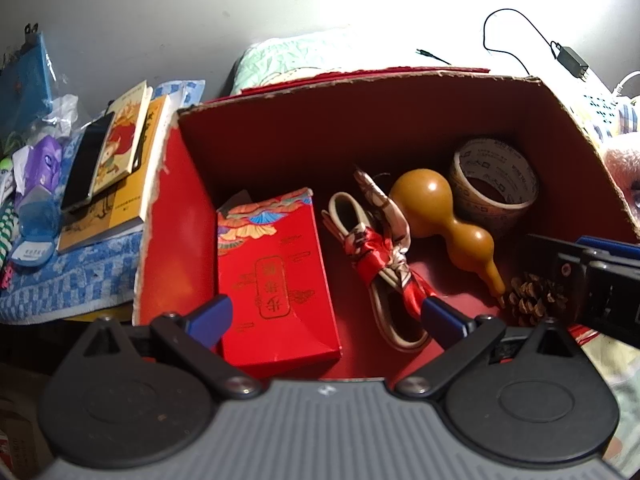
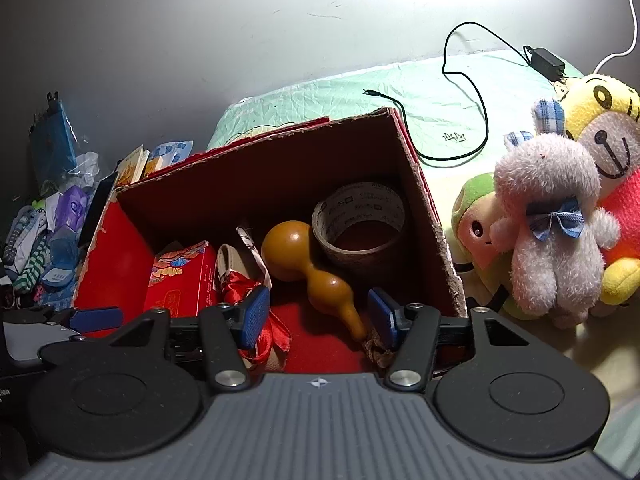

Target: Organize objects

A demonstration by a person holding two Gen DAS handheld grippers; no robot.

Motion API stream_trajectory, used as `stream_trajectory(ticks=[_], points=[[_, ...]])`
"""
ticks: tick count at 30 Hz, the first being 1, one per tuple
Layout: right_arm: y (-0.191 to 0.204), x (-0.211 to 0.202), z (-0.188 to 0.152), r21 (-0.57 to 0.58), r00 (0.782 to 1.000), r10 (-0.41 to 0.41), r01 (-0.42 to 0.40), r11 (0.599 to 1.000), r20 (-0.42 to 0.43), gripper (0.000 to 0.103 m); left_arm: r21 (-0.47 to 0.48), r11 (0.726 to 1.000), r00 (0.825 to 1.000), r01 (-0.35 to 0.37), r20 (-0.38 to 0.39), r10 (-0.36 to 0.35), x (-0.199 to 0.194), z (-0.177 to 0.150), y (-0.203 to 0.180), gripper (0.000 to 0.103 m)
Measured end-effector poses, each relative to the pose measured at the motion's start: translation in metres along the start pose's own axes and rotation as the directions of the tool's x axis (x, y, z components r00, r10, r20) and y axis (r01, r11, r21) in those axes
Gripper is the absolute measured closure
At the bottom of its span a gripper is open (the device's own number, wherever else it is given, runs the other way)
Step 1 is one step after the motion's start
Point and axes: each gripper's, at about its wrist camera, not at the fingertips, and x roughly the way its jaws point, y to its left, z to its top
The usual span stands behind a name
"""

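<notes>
Over the red cardboard box (image 1: 176, 216): left gripper (image 1: 326, 316) jaws spread wide, nothing between them, blue pads (image 1: 210, 318) hovering above the box's near side. Right gripper (image 2: 320, 314) jaws also spread, empty, pads (image 2: 256, 316) low inside the box's near edge, either side of the gourd's narrow tip without touching it as far as visible.

Inside box, left part: red decorated packet (image 1: 276, 272) lying flat against the left wall. Beside it, toward box centre: coiled whitish cord (image 1: 384, 312) bundled with a red ribbon (image 1: 372, 252). Right of that: tan gourd (image 1: 444, 216), lying down, fat end toward the box's back wall, stem toward the near side. Back right corner of box: tape roll (image 1: 494, 184) lying tilted, touching or just beside the gourd. Near right corner of box: pine cone (image 1: 534, 298), just beside the gourd's stem.

Left of box: stacked books (image 1: 116, 168) with a dark phone (image 1: 86, 168) on top, on a blue checked towel (image 1: 68, 280); small clutter further left, too jumbled to name. Behind box: green bedding (image 2: 432, 92) with a black cable and adapter (image 2: 546, 62). Right of box: plush toys (image 2: 548, 216), grey-pink rabbit in front, yellow one behind, green one touching the box's right wall side.
</notes>
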Motion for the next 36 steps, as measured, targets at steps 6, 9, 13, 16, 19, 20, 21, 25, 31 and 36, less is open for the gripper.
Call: stream_trajectory(ticks=[6,9,13,16,19,20,21,25,31,36], points=[[0.002,0.002,-0.002,-0.029,1.0,-0.02,0.021,0.999,0.015,0.045,-0.025,1.0,1.0,-0.002,-0.011,0.002,0.005,-0.001,0.003,0.002],[0.002,0.002,-0.003,-0.042,0.999,-0.028,0.029,0.999,0.026,0.047,-0.029,1.0,1.0,-0.006,-0.011,0.005,0.006,-0.002,0.003,0.002],[0.001,0.0,-0.004,-0.043,0.999,-0.028,0.03,0.999,0.035,0.048,-0.03,1.0,1.0,-0.009,-0.013,0.009,0.008,-0.003,0.001,0.002],[0.001,0.0,-0.005,-0.047,0.999,-0.03,0.032,0.998,0.038,0.049,-0.037,0.999,1.0,-0.006,-0.017,0.005,0.01,-0.003,0.001,0.002],[0.003,-0.001,-0.007,-0.057,0.998,-0.036,0.038,0.998,0.044,0.049,-0.035,0.999,1.0,-0.006,-0.016,0.006,0.01,-0.003,0.001,0.002],[0.004,0.0,-0.007,-0.061,0.998,-0.039,0.041,0.997,0.045,0.049,-0.034,0.999,1.0,-0.007,-0.015,0.006,0.01,-0.003,0.001,0.002],[0.004,0.0,-0.007,-0.064,0.998,-0.042,0.045,0.997,0.045,0.049,-0.034,0.999,1.0,-0.007,-0.015,0.006,0.01,-0.003,0.001,0.002],[0.004,0.0,-0.007,-0.053,0.998,-0.046,0.048,0.997,0.043,0.049,-0.035,0.999,1.0,-0.008,-0.013,0.008,0.01,-0.003,0.001,0.002],[0.006,0.0,-0.008,-0.057,0.998,-0.053,0.055,0.997,0.047,0.049,-0.034,0.999,1.0,-0.01,-0.011,0.01,0.011,-0.003,0.0,0.001],[0.007,0.001,-0.009,-0.06,0.997,-0.06,0.063,0.996,0.051,0.049,-0.032,0.999,1.0,-0.009,-0.01,0.009,0.011,-0.003,0.0,0.001]])
